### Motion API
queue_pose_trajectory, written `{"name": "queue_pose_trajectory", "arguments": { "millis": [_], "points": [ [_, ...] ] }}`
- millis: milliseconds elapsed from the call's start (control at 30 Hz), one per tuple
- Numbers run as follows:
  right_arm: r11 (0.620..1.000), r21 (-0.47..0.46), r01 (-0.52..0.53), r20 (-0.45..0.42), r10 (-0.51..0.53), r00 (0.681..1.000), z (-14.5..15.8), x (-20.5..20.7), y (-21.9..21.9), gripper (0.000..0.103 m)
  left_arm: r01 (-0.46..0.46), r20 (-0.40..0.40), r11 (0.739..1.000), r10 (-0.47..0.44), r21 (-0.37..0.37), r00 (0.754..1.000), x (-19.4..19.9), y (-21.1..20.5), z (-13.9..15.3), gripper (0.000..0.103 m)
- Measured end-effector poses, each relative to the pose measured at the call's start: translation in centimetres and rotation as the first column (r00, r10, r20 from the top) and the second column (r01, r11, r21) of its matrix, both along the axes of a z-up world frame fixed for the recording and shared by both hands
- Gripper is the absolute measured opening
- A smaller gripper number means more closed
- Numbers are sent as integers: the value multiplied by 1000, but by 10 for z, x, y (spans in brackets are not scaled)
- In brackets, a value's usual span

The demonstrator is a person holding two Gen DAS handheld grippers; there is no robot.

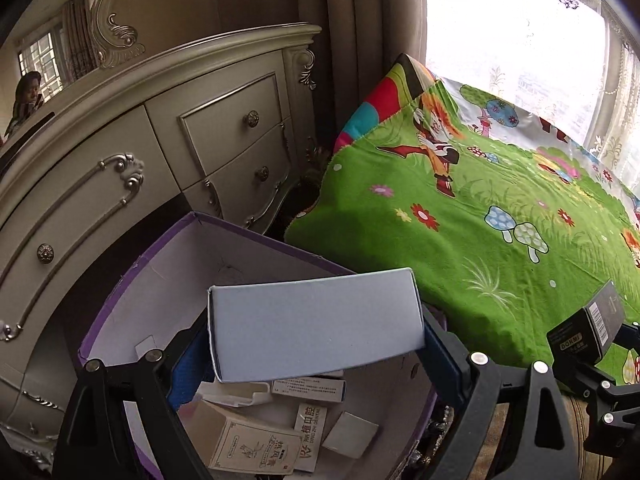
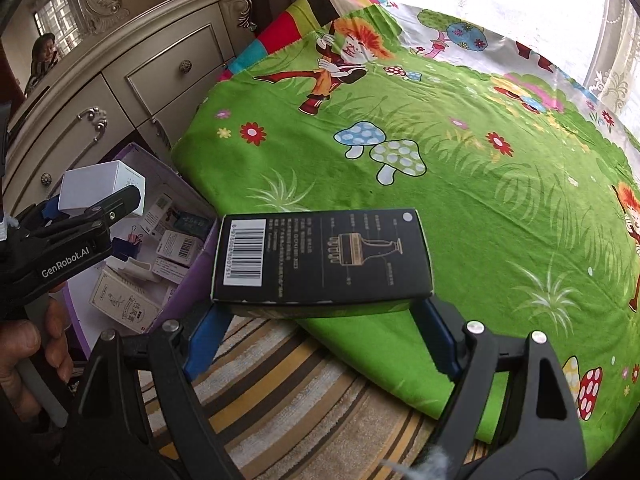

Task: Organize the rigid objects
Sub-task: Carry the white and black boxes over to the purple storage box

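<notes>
My left gripper [image 1: 316, 334] is shut on a pale blue-white carton [image 1: 316, 316], its blue pads pressing both ends. It hangs over an open purple storage box [image 1: 260, 236] that holds several small cartons [image 1: 256, 448]. My right gripper [image 2: 322, 306] is shut on a black carton [image 2: 320, 256] with a barcode and a gold drawing. That carton hangs above the bed's edge, to the right of the purple storage box [image 2: 188, 292]. In the right wrist view the left gripper [image 2: 86, 216] and its pale carton [image 2: 100, 184] show at the left. The black carton [image 1: 588, 328] shows at the right of the left wrist view.
A cream dresser [image 1: 120, 152] with metal knobs stands behind the purple box. A bed with a green cartoon sheet [image 2: 440, 184] fills the right side. A striped rug [image 2: 280, 392] lies below. A hand [image 2: 28, 360] grips the left tool's handle. A person [image 1: 28, 96] shows far left.
</notes>
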State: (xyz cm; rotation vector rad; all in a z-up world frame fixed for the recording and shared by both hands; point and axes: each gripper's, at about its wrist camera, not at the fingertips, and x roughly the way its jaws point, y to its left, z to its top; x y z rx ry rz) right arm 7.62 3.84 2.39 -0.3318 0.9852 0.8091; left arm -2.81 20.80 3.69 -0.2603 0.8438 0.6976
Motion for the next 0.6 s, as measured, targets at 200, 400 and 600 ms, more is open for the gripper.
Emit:
{"name": "queue_pose_trajectory", "arguments": {
  "millis": [200,400,600],
  "points": [
    [996,1,-90,-15,90,996,-1,-23,34,87,-59,-12,998,59,5,998,-25,24,-7,92],
    [986,-2,-169,-20,168,985,-4,-45,67,87,-109,-35,994,108,-17,994,-47,43,-21,92],
    [975,-6,-223,-30,223,974,-11,-63,91,87,-142,-47,989,140,-29,989,-62,58,-29,92]
  ]
}}
